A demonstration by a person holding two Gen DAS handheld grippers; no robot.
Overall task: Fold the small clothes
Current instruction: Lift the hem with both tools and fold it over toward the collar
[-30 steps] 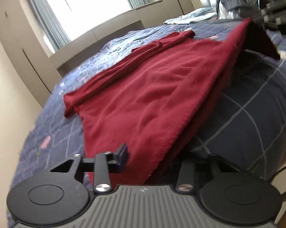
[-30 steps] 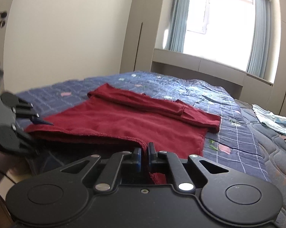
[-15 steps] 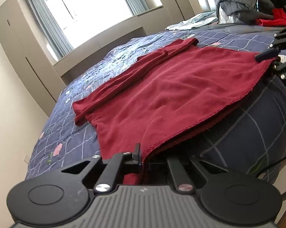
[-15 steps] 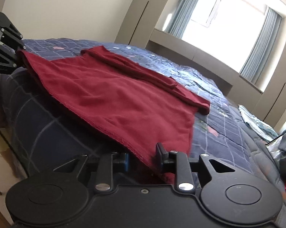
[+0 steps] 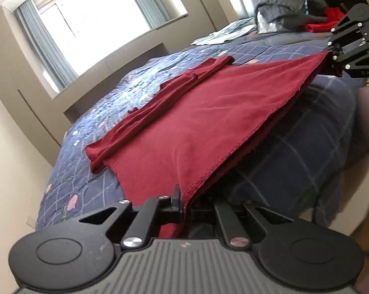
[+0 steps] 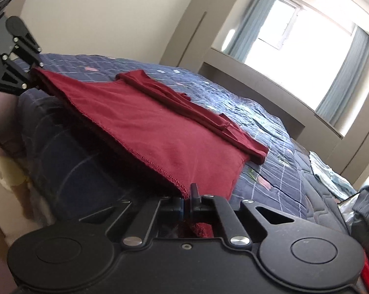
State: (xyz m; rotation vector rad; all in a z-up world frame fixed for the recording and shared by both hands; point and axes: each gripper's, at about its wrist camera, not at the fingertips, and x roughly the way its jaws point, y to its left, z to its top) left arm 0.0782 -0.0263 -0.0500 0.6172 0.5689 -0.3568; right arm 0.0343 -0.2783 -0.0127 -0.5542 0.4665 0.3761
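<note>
Bedroom, blue checked quilt on bed (image 5: 306, 152), foot edge nearest.

Left tongs (image 5: 182, 202) clenched on near hem corner of red long-sleeved top (image 5: 208, 112). Right tongs (image 6: 186, 199) clenched on other hem corner. Hem raised taut off quilt between them; body flat, sleeves folded across far end toward window (image 5: 106, 17). Grey clothes pile (image 5: 282, 2) near headboard.

Step, by judgement: start of bottom-to-top fold. Next move calls for carrying both corners together toward sleeves, hem level, then releasing.
</note>
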